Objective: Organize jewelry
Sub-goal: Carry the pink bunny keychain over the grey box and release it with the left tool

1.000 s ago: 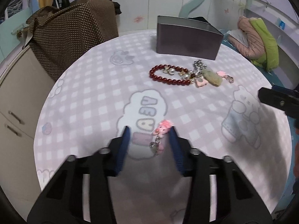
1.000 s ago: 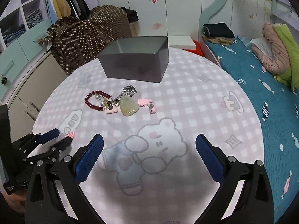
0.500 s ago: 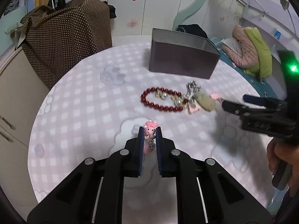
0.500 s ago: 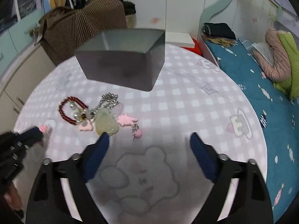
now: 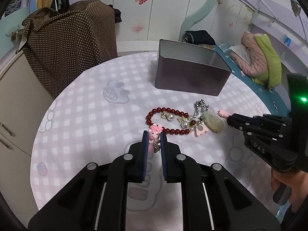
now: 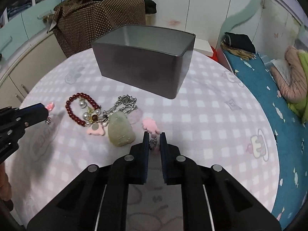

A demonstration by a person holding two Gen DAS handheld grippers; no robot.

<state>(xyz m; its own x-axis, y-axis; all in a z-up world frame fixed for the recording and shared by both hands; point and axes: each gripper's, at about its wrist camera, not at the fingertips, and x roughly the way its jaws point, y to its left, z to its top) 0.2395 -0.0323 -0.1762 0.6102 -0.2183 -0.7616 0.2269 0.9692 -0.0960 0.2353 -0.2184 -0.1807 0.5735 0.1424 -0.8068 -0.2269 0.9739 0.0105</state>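
My left gripper (image 5: pixel 154 134) is shut on a pink pig charm (image 5: pixel 155 133) and holds it above the table; it also shows in the right wrist view (image 6: pixel 47 108). My right gripper (image 6: pixel 154 135) is shut on a pink charm (image 6: pixel 150 125) with a small metal clasp, low at the table; it also shows in the left wrist view (image 5: pixel 229 118). A red bead bracelet (image 5: pixel 167 121), a silver chain (image 6: pixel 126 104), a pale green jade pendant (image 6: pixel 120 130) and a small pink charm (image 6: pixel 95 130) lie in a cluster between the grippers. An open grey tin box (image 6: pixel 146 65) stands behind them.
The round table (image 5: pixel 86 115) has a pink checked cloth with cartoon prints. A brown dotted cover (image 5: pixel 69 44) drapes furniture at the back left. A bed with blue sheet (image 6: pixel 269 88) is at the right. Cabinets (image 5: pixel 11 100) stand left of the table.
My left gripper closed on the pig charm and lifted it toward the bracelet. My right gripper moved forward to the pink charm beside the pendant and shut on it.
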